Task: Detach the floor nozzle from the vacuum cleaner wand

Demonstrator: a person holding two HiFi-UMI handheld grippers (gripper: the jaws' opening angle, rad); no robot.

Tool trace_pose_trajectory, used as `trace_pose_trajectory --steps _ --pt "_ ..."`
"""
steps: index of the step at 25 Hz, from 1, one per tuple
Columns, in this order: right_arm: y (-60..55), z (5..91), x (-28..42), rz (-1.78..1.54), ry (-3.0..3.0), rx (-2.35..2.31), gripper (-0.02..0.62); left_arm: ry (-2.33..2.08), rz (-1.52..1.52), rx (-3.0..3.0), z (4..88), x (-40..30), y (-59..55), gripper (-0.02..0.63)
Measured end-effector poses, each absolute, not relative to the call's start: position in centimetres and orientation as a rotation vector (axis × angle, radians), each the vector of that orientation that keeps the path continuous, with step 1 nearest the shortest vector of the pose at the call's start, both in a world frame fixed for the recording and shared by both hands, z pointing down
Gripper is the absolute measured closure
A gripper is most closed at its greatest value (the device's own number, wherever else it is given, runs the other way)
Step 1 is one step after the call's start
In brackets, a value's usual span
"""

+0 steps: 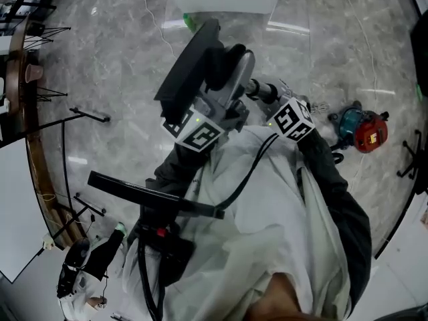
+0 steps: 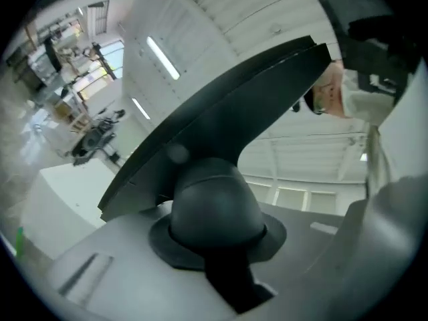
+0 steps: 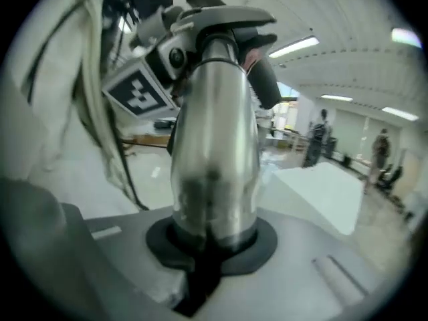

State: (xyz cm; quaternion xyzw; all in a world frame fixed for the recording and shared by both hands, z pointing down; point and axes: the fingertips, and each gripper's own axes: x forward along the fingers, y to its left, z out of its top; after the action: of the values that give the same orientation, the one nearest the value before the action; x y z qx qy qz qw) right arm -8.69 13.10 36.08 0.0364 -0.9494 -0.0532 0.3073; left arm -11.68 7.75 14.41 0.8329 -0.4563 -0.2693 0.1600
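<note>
Floor nozzle (image 1: 190, 65): upturned left gripper (image 2: 215, 243); wand (image 3: 214, 146): right gripper (image 3: 210, 249).

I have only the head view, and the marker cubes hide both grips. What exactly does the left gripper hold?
Observer: The left gripper is shut on the dark round neck of the floor nozzle.
Operator: And the right one?
Observer: The right gripper is shut on the shiny metal wand.
Operator: Is the nozzle off already?
Observer: Not by the right gripper view: the wand's far end runs into a dark fitting, no gap showing.
</note>
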Motion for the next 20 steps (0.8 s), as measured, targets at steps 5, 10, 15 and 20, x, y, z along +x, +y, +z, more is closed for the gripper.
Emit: trace_pose_trajectory --steps 5,10,15,20 --pt "19.7 33.0 -6.8 0.12 -2.482 -0.903 0.555 -0.969 -0.803 2.665 11.4 -9.3 9.8 0.517" --pt "16.6 33.6 -9.2 0.116 -2.521 -0.53 0.558 -1.066 -0.845 2.55 11.3 -11.0 8.3 0.523" --pt "9.2 35.0 -9.0 -0.289 -2.38 0.476 0.558 -1.404 -0.848 2.208 13.8 -15.1 6.1 0.526" --pt "11.7 34.7 -9.0 -0.243 -2.478 0.049 0.555 -1.03 -0.86 2.536 11.8 -11.9 8.6 0.517"
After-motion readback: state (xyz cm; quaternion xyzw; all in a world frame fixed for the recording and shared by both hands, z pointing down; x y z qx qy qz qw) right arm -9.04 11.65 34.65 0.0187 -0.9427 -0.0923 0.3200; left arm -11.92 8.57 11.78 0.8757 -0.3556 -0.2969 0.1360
